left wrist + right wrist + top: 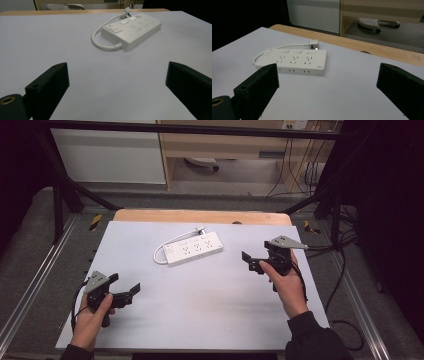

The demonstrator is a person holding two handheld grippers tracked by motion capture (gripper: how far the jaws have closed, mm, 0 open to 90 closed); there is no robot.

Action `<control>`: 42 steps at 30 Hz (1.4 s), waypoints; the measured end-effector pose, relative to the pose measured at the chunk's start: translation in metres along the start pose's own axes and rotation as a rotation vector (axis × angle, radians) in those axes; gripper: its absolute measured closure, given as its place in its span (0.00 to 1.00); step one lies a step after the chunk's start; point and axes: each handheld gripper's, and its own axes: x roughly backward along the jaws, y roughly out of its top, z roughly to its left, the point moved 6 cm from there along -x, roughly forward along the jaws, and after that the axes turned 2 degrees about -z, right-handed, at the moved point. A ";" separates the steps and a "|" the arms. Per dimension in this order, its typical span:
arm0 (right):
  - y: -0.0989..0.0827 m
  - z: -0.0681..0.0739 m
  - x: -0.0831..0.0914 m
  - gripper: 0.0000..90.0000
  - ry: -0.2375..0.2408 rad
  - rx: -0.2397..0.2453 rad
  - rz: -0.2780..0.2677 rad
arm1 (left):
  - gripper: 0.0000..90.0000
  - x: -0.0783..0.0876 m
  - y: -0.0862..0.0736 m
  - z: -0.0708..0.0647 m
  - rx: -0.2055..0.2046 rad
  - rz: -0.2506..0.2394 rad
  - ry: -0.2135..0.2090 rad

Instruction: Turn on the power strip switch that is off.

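Both jaws gape wide and empty: left hand-held gripper near the bench's front-left corner, right hand-held gripper near its right edge. The white power strip lies between, toward the far edge, bare bench all round.

A white power strip lies flat on the pale table sheet, toward twelve o'clock from the table's middle, its long axis running from about eight o'clock to two o'clock. Three rows of sockets face up, with a switch at its eight o'clock end. Its white cord loops out from that end and curls back along the far side to a plug lying at the strip's twelve o'clock.
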 end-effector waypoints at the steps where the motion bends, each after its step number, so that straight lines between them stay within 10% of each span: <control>1: 0.001 0.000 -0.002 0.05 0.001 -0.002 0.000 | 0.05 0.000 0.000 0.000 0.000 0.001 0.000; 42: 0.036 0.006 -0.074 0.10 0.005 -0.013 0.006 | 0.06 -0.002 -0.002 -0.001 -0.003 0.018 0.010</control>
